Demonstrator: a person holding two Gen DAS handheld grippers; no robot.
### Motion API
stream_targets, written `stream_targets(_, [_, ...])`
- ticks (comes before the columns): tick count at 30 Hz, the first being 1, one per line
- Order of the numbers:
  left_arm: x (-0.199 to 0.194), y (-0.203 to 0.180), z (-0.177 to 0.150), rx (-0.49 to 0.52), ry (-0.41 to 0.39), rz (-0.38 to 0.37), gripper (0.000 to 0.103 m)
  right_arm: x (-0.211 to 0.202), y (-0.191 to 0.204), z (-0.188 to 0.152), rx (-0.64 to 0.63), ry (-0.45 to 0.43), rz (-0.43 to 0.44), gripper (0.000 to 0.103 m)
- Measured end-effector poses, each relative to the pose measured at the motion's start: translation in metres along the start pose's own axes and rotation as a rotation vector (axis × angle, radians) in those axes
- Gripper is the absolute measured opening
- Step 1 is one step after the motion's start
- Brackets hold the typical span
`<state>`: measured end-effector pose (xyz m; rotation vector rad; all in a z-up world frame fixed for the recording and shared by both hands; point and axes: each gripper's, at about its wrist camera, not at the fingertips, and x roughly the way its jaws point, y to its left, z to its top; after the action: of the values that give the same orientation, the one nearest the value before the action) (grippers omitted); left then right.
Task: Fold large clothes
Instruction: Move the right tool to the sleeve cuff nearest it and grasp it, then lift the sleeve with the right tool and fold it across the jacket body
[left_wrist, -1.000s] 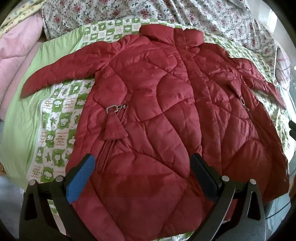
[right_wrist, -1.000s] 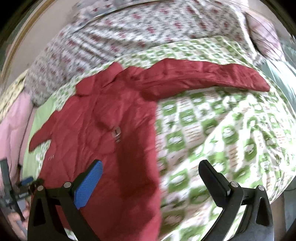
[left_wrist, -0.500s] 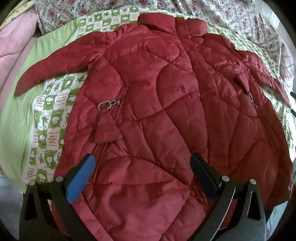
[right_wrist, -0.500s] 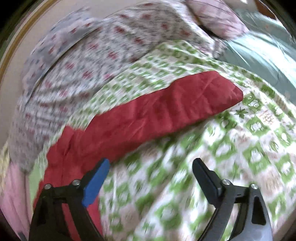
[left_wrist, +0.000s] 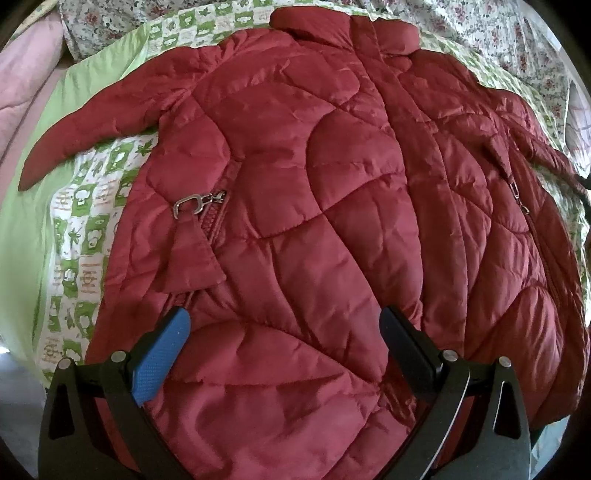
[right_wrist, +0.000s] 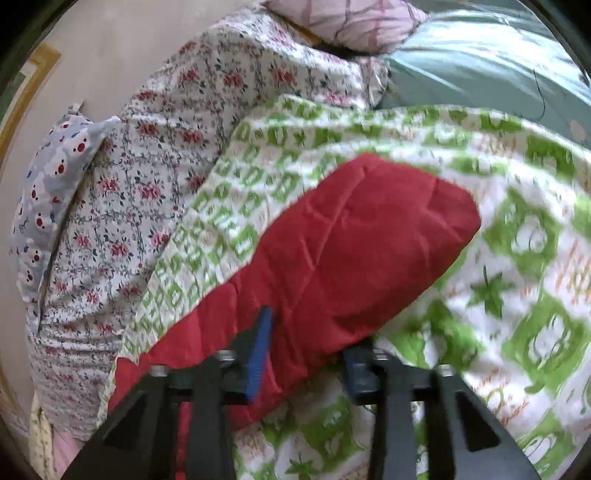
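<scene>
Quilted dark-red puffer jacket (left_wrist: 332, 221) is laid out flat, front side up, on a green-and-white patterned bedspread (left_wrist: 85, 229), collar toward the far edge of the bed. One sleeve (left_wrist: 96, 129) is extended sideways onto a plain light-green sheet (left_wrist: 22, 236). A metal zipper pull (left_wrist: 190, 206) is seen at the slanted pocket on that side, with a triangular red fabric flap (left_wrist: 188, 258) hanging below it. A second pocket zipper (left_wrist: 517, 195) is visible on the opposite side of the jacket.

Left gripper (left_wrist: 284, 339) is held just above the lower front panel of the jacket. Its blue-padded finger (left_wrist: 162, 358) and black finger (left_wrist: 406, 347) are spread wide apart; nothing is gripped between them.

In the right wrist view, the other sleeve (right_wrist: 351, 258) is seen lying diagonally across the bedspread (right_wrist: 517, 295), cuff end pointing away. Right gripper (right_wrist: 306, 354) is positioned over the near part of this sleeve, with sleeve fabric between its blue-padded finger (right_wrist: 260, 354) and the opposite finger (right_wrist: 356, 369). The jaws are drawn in close around the padded cloth and appear clamped on it, though this view is motion-blurred.

A white floral-print quilt (right_wrist: 166, 166) is bunched behind the bedspread. A grey pillow with red dots (right_wrist: 48, 192) lies beside it against the wall. A pink checked pillow (right_wrist: 351, 22) and teal-green bedding (right_wrist: 480, 66) are noted at the far end. Pink bedding (left_wrist: 26, 74) is seen beyond the green sheet.
</scene>
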<state>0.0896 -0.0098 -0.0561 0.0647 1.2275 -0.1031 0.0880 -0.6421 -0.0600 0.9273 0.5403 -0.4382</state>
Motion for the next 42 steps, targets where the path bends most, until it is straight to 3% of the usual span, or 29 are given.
stream_targets(2, [0.002, 0.0, 0.001, -0.007, 0.001, -0.008, 0.103, -0.003, 0.012, 0.001, -0.043, -0.013, 0.004, 0.014])
stream_targets(11, [0.001, -0.001, -0.002, -0.008, -0.007, -0.028, 0.103, -0.026, 0.077, -0.013, -0.249, -0.064, 0.05, 0.012])
stream_targets(20, [-0.009, 0.017, 0.0, -0.034, -0.045, -0.077, 0.103, -0.037, 0.172, -0.063, -0.471, -0.006, 0.204, 0.012])
stream_targets(32, [-0.018, 0.056, 0.035, -0.103, -0.097, -0.213, 0.103, -0.001, 0.294, -0.192, -0.757, 0.237, 0.378, 0.012])
stream_targets(36, [-0.016, 0.071, 0.053, -0.169, -0.101, -0.328, 0.103, 0.013, 0.325, -0.25, -0.899, 0.309, 0.381, 0.012])
stream_targets(42, [-0.01, 0.087, 0.084, -0.234, -0.103, -0.453, 0.103, 0.039, 0.341, -0.322, -1.038, 0.408, 0.369, 0.012])
